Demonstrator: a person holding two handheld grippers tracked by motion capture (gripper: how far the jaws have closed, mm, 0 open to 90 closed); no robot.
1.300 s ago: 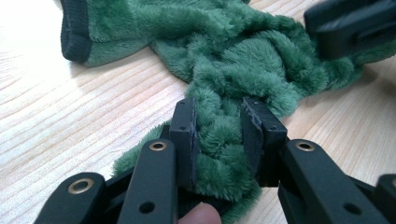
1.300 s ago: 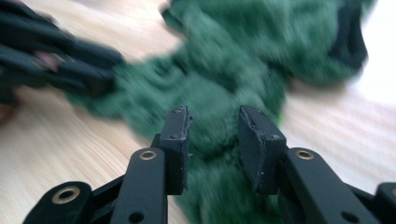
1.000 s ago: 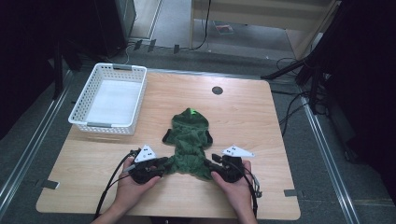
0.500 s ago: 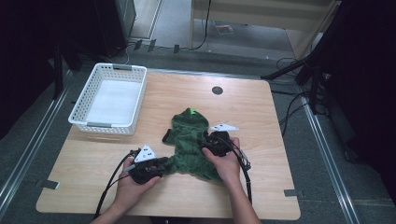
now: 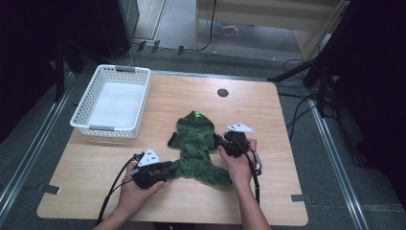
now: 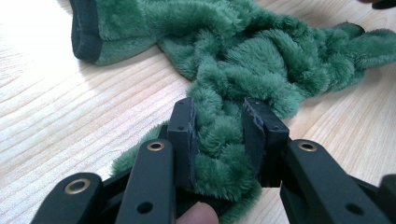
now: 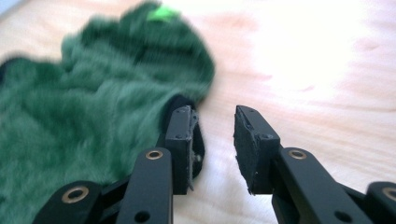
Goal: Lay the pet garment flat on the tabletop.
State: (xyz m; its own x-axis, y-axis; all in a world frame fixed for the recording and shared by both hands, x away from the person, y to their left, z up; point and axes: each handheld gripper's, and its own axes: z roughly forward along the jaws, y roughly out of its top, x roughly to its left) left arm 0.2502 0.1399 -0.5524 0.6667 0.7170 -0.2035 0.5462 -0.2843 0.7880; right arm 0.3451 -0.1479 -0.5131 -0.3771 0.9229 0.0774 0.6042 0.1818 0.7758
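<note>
High view: green fleece garment [image 5: 196, 148] lies mid-worktop [image 5: 287, 191]. Left gripper [image 5: 165, 168], at its 7 o'clock, clamps the hem as anchor; right gripper [image 5: 221, 140], at 3 o'clock, jaws just narrowed, empty beside the cuff.
</note>
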